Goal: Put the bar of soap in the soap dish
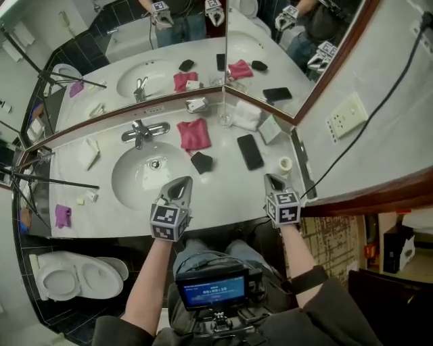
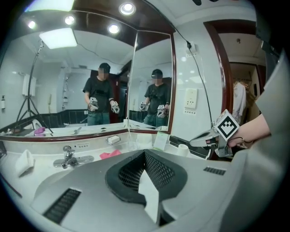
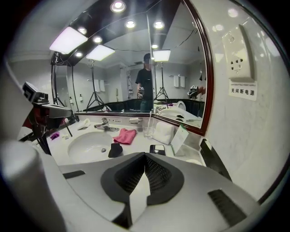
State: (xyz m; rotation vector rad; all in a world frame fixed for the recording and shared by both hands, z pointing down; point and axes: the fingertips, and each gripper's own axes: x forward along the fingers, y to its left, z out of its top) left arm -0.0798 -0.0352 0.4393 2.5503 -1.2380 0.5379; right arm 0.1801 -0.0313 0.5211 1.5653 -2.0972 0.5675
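Head view shows left gripper point(image 1: 181, 186) and right gripper point(image 1: 274, 181), jaws clenched on nothing, at the tabletop's point(image 1: 226, 186) front edge; the soap point(image 1: 196, 105), seemingly that white block at the back edge, sits beside a glass point(image 1: 224, 120) a careless reach could topple.

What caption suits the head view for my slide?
Both shut, the left gripper and right gripper hover before the sink; pink cloth and phone lie beyond.

Bright ceiling lights point(image 3: 118, 6), fisheye edges, dark corners

White vanity counter point(image 1: 226, 177) carries a pink cloth point(image 1: 194, 134), black phone point(image 1: 249, 151), folded white towel point(image 1: 247, 115) and glass point(image 1: 224, 120)
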